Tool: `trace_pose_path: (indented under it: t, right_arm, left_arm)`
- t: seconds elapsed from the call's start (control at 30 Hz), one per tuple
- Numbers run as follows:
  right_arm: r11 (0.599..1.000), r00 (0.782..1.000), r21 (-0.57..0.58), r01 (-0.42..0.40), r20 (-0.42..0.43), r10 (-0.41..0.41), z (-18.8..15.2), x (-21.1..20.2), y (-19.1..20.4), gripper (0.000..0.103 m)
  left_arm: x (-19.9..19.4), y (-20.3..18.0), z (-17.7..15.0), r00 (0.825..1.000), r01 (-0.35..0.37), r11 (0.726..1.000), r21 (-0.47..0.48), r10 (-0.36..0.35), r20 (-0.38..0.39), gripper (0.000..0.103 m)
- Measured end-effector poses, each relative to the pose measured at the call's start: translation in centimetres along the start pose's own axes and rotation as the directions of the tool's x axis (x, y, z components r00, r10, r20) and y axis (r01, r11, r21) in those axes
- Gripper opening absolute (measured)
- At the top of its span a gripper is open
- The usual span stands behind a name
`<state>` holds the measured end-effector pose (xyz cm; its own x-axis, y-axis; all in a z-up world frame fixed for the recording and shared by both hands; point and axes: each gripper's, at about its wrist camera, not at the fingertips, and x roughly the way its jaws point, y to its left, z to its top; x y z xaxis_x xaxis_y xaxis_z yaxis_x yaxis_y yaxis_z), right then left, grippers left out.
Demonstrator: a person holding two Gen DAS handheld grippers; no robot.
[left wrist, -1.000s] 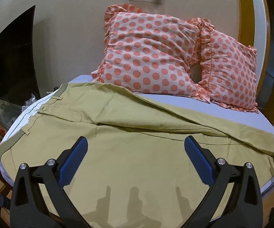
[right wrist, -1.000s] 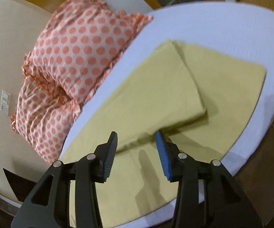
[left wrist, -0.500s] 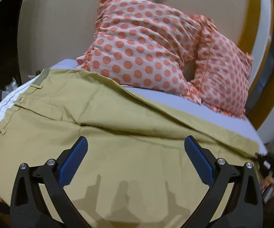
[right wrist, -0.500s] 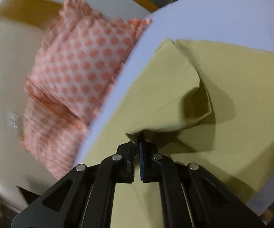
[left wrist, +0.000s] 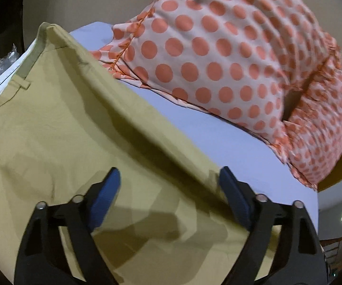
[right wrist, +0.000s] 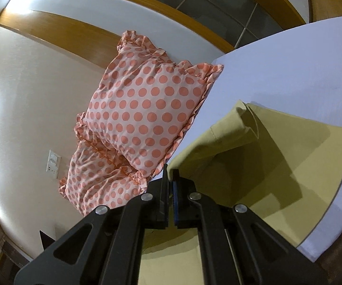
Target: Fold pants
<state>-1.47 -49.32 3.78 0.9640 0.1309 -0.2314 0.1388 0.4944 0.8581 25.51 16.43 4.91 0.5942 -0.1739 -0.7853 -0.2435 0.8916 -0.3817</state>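
Khaki pants (left wrist: 71,128) lie spread on a bed with a pale lilac sheet (left wrist: 218,140). The waistband (left wrist: 32,54) is at the left of the left wrist view. My left gripper (left wrist: 169,185) is open and empty, low over the pants near the upper leg's far edge. My right gripper (right wrist: 170,178) is shut on the edge of the upper pant leg (right wrist: 232,128) and holds it lifted off the lower leg (right wrist: 318,156), which lies flat on the sheet (right wrist: 289,66).
Two white pillows with orange dots (left wrist: 230,59) lean against the wall at the head of the bed; they also show in the right wrist view (right wrist: 145,111). A wall socket plate (right wrist: 53,163) is behind them. The bed edge (right wrist: 325,244) drops off at right.
My right gripper closed on the upper pant leg's edge and has lifted it. My left gripper moved in closer and lower over the pants, staying open.
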Motion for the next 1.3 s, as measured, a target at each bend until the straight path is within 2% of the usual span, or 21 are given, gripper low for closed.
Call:
trace_pose_path:
  t: [0.03,0.07,0.1,0.13,0.2,0.33,0.43,0.47,0.57,0.67,0.73,0.83,0.9,0.93,0.97,1.0,1.03,1.07,1.17,1.23,1.3]
  right_arm:
    - [1.000,1.000,-0.002,0.000,0.002,0.000,0.0,0.1,0.1,0.002]
    - [1.000,1.000,-0.002,-0.002,0.003,0.002,0.0,0.2,0.2,0.002]
    - [1.000,1.000,0.000,-0.009,0.005,0.009,0.0,0.2,0.2,0.002]
    - [1.000,1.000,-0.001,-0.014,0.007,0.014,0.0,0.3,0.4,0.002]
    - [1.000,1.000,-0.007,-0.022,0.015,0.022,0.1,0.1,0.6,0.002]
    - [0.999,0.998,-0.039,-0.038,0.053,0.040,0.7,-1.9,1.5,0.002]
    - [0.998,0.996,-0.061,-0.027,0.087,0.032,0.9,-4.4,1.4,0.002]
    - [0.998,0.995,-0.069,-0.015,0.093,0.021,0.8,-5.1,1.2,0.002]
    - [0.995,0.995,-0.089,0.049,0.087,-0.042,0.0,-6.2,0.0,0.002]
    - [0.994,0.994,-0.056,0.098,0.058,-0.094,-0.8,-6.0,-1.9,0.002]
    - [0.992,0.992,-0.045,0.118,0.049,-0.116,-1.1,-5.7,-2.7,0.002]
    - [0.985,0.986,-0.061,0.164,0.025,-0.162,-1.3,-5.3,-3.4,0.003]
    - [0.976,0.980,-0.080,0.201,0.021,-0.200,-1.3,-5.9,-3.5,0.006]
    - [0.970,0.974,-0.085,0.228,0.035,-0.226,-1.3,-6.3,-3.5,0.016]
    - [0.959,0.963,-0.093,0.268,0.067,-0.263,-1.1,-7.1,-3.6,0.034]
    - [0.953,0.956,-0.098,0.288,0.093,-0.279,-1.0,-7.6,-3.6,0.045]
    - [0.943,0.944,-0.103,0.316,0.130,-0.302,-0.8,-8.3,-3.9,0.054]
    - [0.937,0.936,-0.101,0.335,0.148,-0.319,-0.7,-8.6,-4.1,0.054]
    - [0.907,0.902,-0.090,0.412,0.183,-0.391,-0.2,-8.9,-5.3,0.054]
    - [0.905,0.900,-0.081,0.419,0.173,-0.401,-0.3,-8.5,-6.1,0.054]
    - [0.915,0.914,-0.094,0.393,0.148,-0.377,-0.7,-7.7,-6.7,0.054]
  left_arm:
    - [0.7,0.1,0.5,1.000,-0.019,1.000,-0.004,0.019,-0.005,0.070]
    - [1.5,0.4,0.9,0.999,-0.042,0.999,-0.017,0.042,-0.019,0.052]
    - [2.1,0.9,1.2,0.999,-0.034,0.999,-0.042,0.032,-0.036,0.024]
    - [2.4,1.5,1.2,0.999,0.004,0.998,-0.064,-0.007,-0.045,0.009]
    - [1.5,2.3,0.6,0.998,0.051,0.994,-0.092,-0.053,-0.029,0.006]
    - [-4.5,2.2,-3.1,0.995,0.071,0.997,0.002,-0.071,0.071,0.006]
    - [-11.0,3.2,-8.9,0.982,0.111,0.992,0.051,-0.118,0.147,0.007]
    - [-13.2,4.0,-12.0,0.978,0.113,0.992,0.060,-0.122,0.170,0.007]
    - [-15.5,5.7,-18.0,0.977,0.101,0.994,0.043,-0.107,0.184,0.009]
    - [-14.7,7.4,-22.5,0.987,0.077,0.997,-0.011,-0.075,0.143,0.009]
    - [-14.1,8.1,-23.6,0.989,0.076,0.997,-0.026,-0.072,0.129,0.009]
    - [-14.4,8.2,-24.2,0.983,0.075,0.997,-0.008,-0.072,0.167,0.013]
    - [-14.4,7.8,-24.5,0.981,0.086,0.996,0.009,-0.086,0.174,0.027]
    - [-14.6,7.7,-24.7,0.979,0.099,0.995,0.020,-0.101,0.179,0.032]
    - [-14.9,7.7,-25.0,0.976,0.104,0.994,0.029,-0.108,0.188,0.042]
    - [-15.0,7.6,-25.1,0.975,0.100,0.994,0.035,-0.105,0.195,0.051]
    - [-15.1,7.5,-25.3,0.974,0.099,0.994,0.042,-0.105,0.200,0.054]
    - [-15.1,7.4,-25.4,0.974,0.098,0.994,0.045,-0.106,0.200,0.058]
    - [-15.1,7.7,-25.8,0.975,0.102,0.994,0.048,-0.110,0.195,0.061]
    - [-15.2,8.1,-26.1,0.975,0.103,0.994,0.045,-0.109,0.192,0.062]
    - [-15.3,8.6,-26.4,0.976,0.100,0.994,0.039,-0.106,0.191,0.063]
